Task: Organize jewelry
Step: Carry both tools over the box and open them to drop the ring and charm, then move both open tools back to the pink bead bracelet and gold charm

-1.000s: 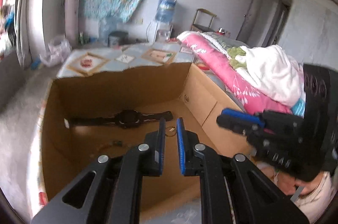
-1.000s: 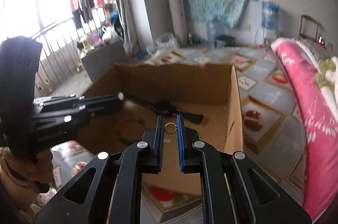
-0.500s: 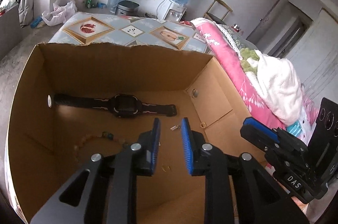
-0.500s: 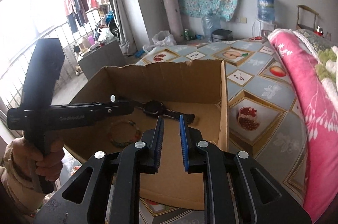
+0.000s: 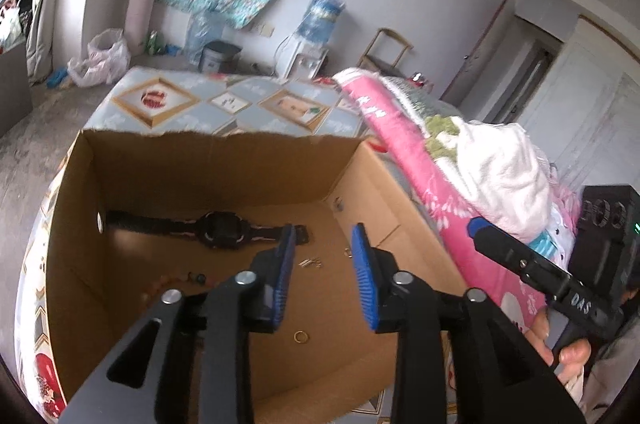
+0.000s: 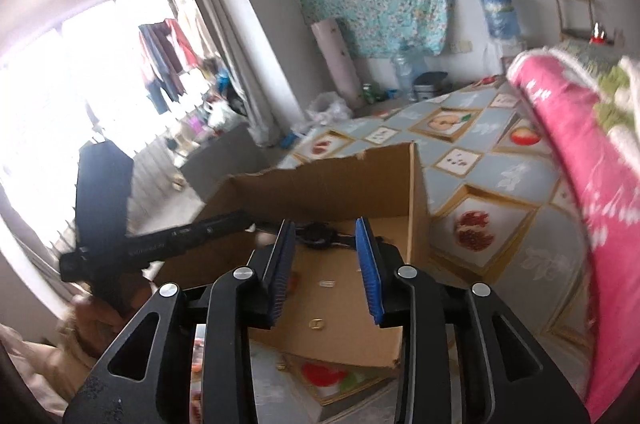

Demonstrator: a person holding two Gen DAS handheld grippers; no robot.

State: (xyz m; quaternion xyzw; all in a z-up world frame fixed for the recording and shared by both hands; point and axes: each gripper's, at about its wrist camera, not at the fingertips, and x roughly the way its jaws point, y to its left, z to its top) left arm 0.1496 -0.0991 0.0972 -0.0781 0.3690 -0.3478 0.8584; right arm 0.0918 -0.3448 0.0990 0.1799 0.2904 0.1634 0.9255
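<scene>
Both tools opening since a second ago: left tool (image 5: 322, 278) and right tool (image 6: 326, 272) gaping, holding nothing. Gold ring (image 5: 301, 336), watch (image 5: 222, 235), earrings (image 5: 311, 262) lying in cardboard box (image 5: 224, 147); sorting apparently nearing completion.

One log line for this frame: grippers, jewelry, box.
left gripper: open, empty | right gripper: open, empty | cardboard box: holds watch, gold ring
</scene>
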